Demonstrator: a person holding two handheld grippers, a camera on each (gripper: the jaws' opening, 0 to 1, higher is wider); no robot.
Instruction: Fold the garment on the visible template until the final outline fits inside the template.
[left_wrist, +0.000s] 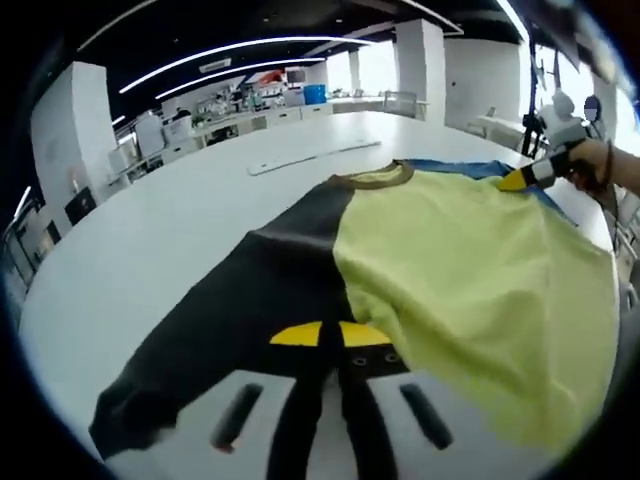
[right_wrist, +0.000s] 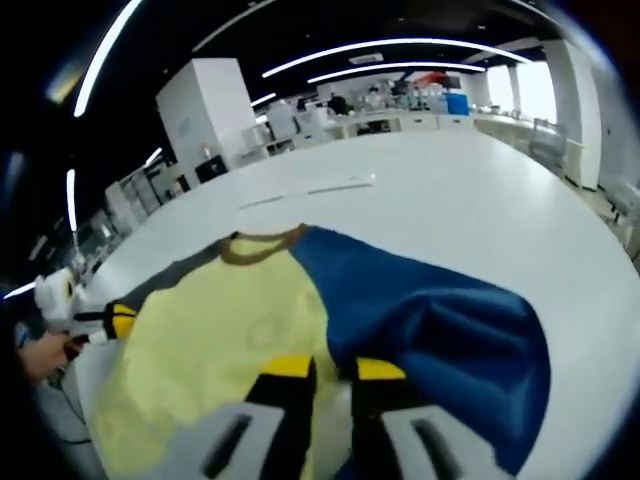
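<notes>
A large white bench (left_wrist: 150, 240) is carrying a shirt (left_wrist: 440, 270) with a dark grey panel on one side, a pale yellow front, a blue panel on the other side and a brown collar (left_wrist: 375, 178). In the left gripper view, the left hand-held gripper (left_wrist: 330, 335) is sitting at the near hem where grey is meeting yellow, its yellow-tipped jaws closed together, apparently pinching the cloth. Further right, the right hand-held gripper (left_wrist: 520, 178) is reaching the blue shoulder edge. In the right gripper view, its jaws are resting on the boundary of yellow and blue cloth, nearly together; whether they are gripping I cannot tell. No template outline is showing clearly. The fold appears to be just beginning: next, both grippers would need firm holds before carrying one side panel across the middle.
</notes>
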